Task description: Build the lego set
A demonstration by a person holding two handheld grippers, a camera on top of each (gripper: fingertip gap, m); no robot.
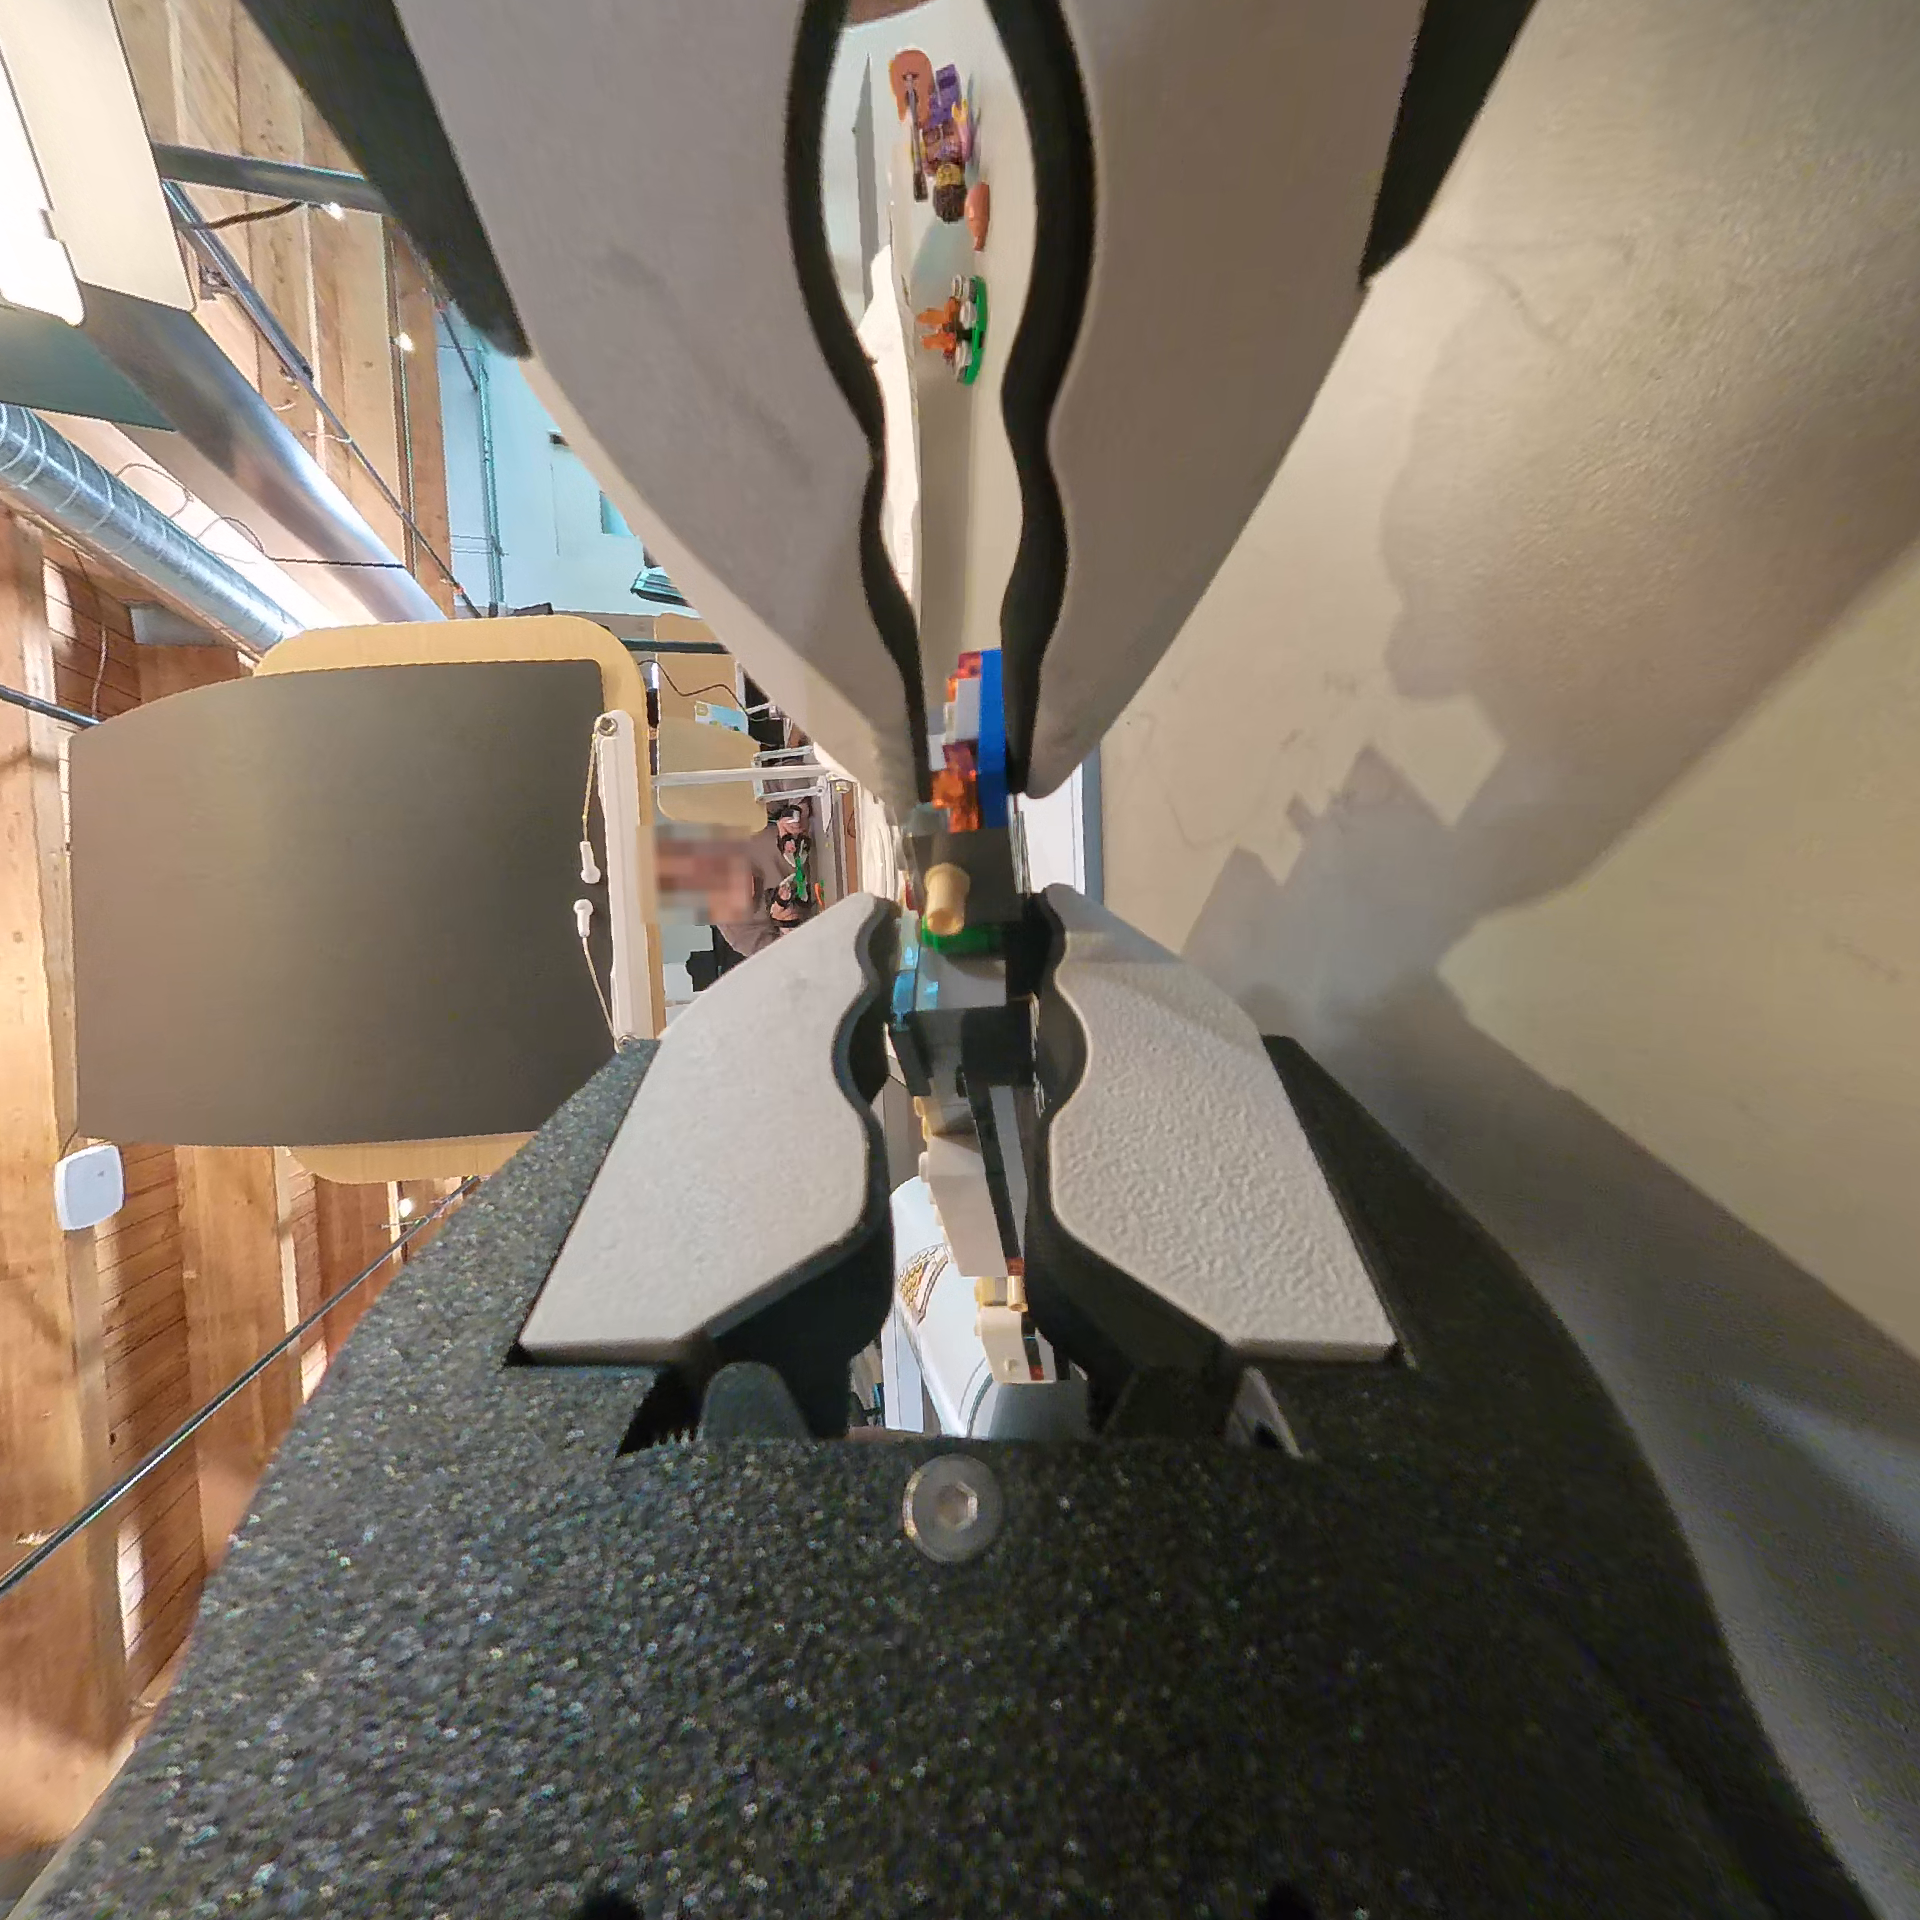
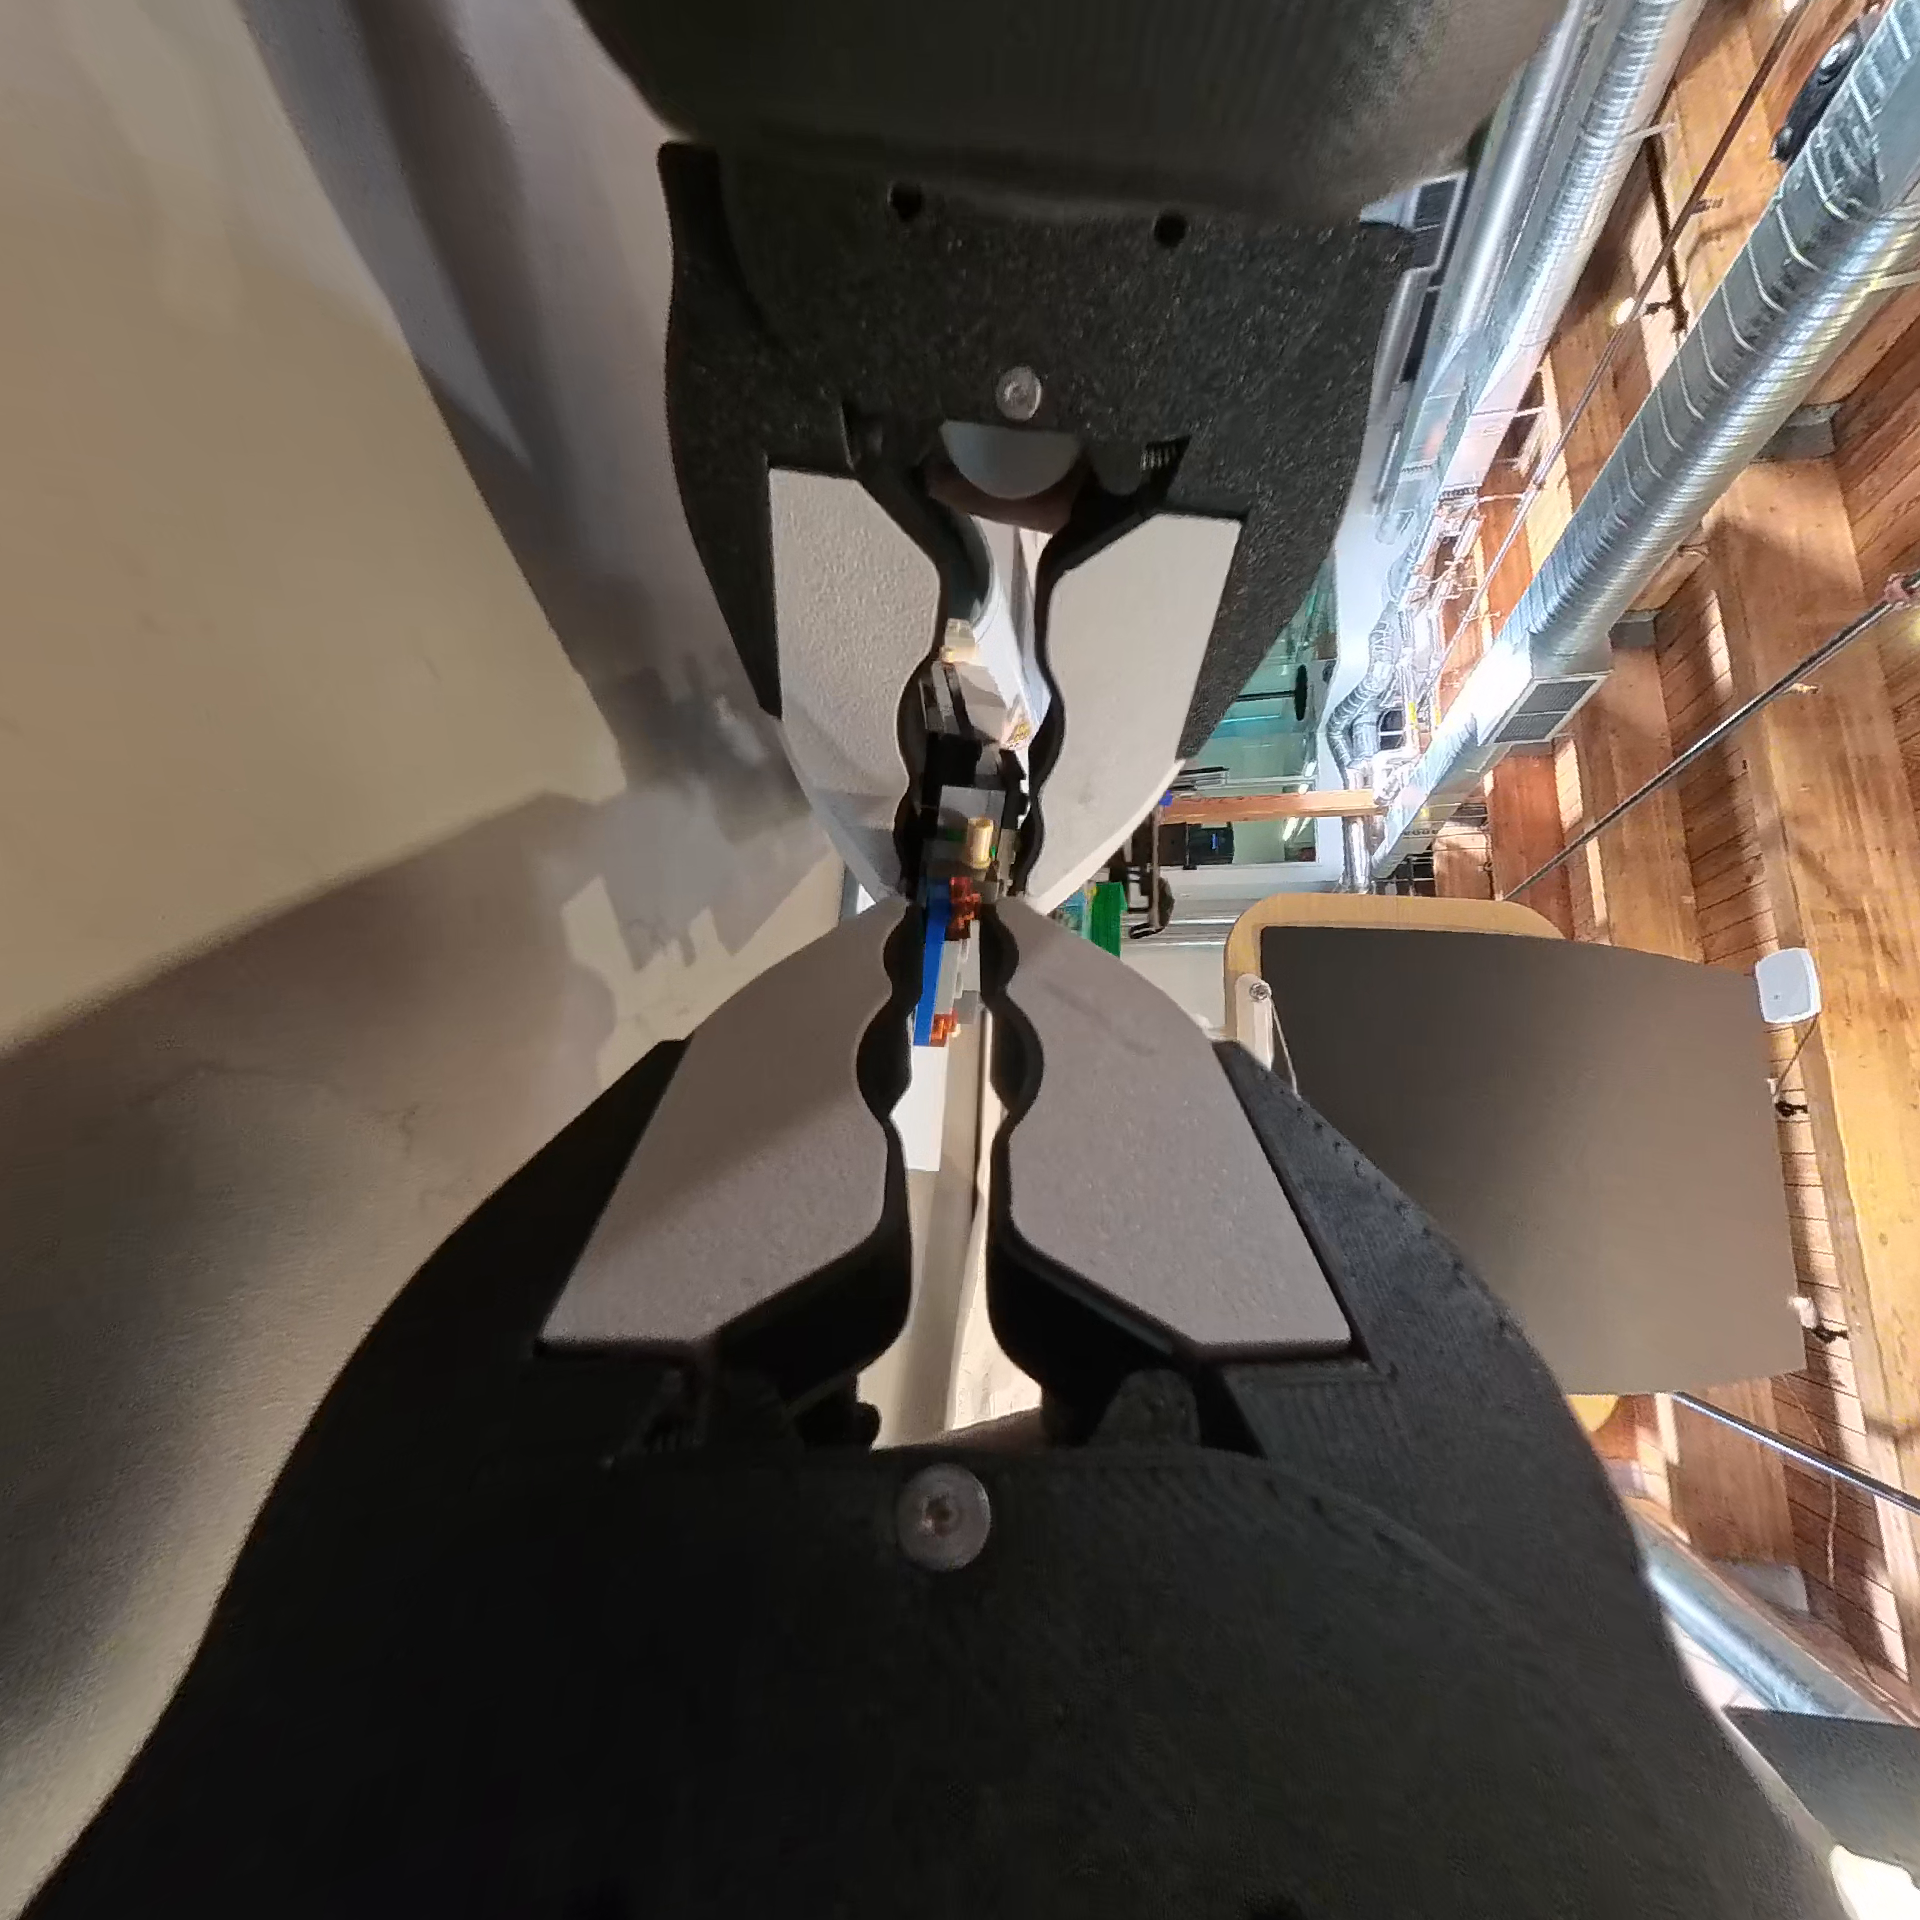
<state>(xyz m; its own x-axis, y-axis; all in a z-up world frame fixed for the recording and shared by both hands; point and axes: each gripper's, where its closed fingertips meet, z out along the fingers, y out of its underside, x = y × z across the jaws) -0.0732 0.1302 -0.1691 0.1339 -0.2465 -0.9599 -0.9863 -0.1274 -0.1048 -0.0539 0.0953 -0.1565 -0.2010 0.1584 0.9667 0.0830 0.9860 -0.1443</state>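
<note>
Grippers meet tip to tip, both on one toy-brick assembly (image 1: 961,935). Left hand-held gripper (image 1: 961,925): jaws narrowly apart, pads against the dark grey and black end of the build, which runs back between its fingers (image 1: 1164,1122). Right hand-held gripper (image 2: 951,920): jaws narrower, clamped on the blue plate end (image 2: 928,982) with orange translucent bits. Tan peg (image 1: 943,894) juts from the build's middle, between the two sets of fingertips. Pale tabletop (image 1: 1558,520) to one side; more brick pieces (image 1: 940,145) lie well beyond the right hand-held gripper.

Brick build (image 1: 961,935) sits betw. both grippers, tip to tip: left gripper (image 1: 961,914) clamps one end, right gripper (image 2: 951,925) the opposite end. Table (image 1: 1351,831) behind.
</note>
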